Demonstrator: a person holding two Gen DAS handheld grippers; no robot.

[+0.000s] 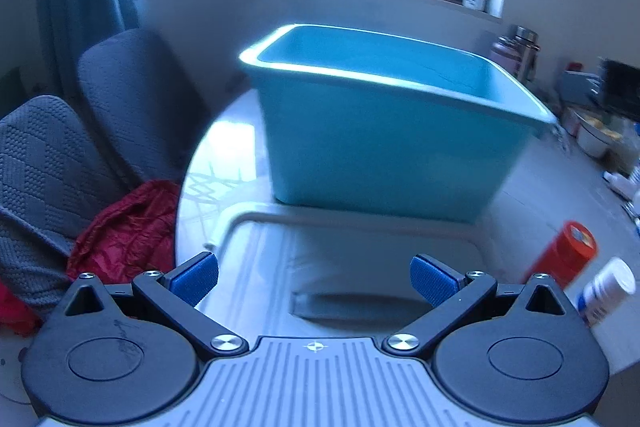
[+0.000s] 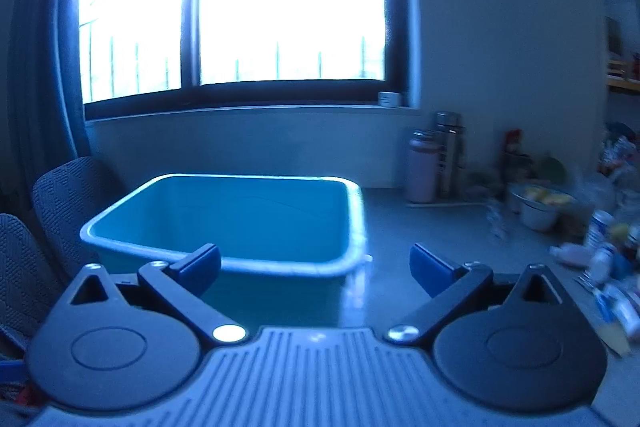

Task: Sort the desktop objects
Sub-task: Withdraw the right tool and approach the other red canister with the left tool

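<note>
A light blue plastic bin (image 1: 384, 131) stands on the round table, open side up; it also shows in the right wrist view (image 2: 248, 219), and its inside looks empty as far as I see. My left gripper (image 1: 314, 281) is open and empty, hovering over a pale tray (image 1: 256, 239) just in front of the bin. An orange-red bottle (image 1: 566, 251) and a white bottle (image 1: 608, 289) stand to its right. My right gripper (image 2: 316, 271) is open and empty, held above the table near the bin's near right corner.
Two grey chairs (image 1: 128, 99) and a red cloth (image 1: 120, 231) sit left of the table. Flasks (image 2: 436, 163), bowls (image 2: 540, 207) and several small bottles and tubes (image 2: 612, 267) crowd the table's right side. A window is behind.
</note>
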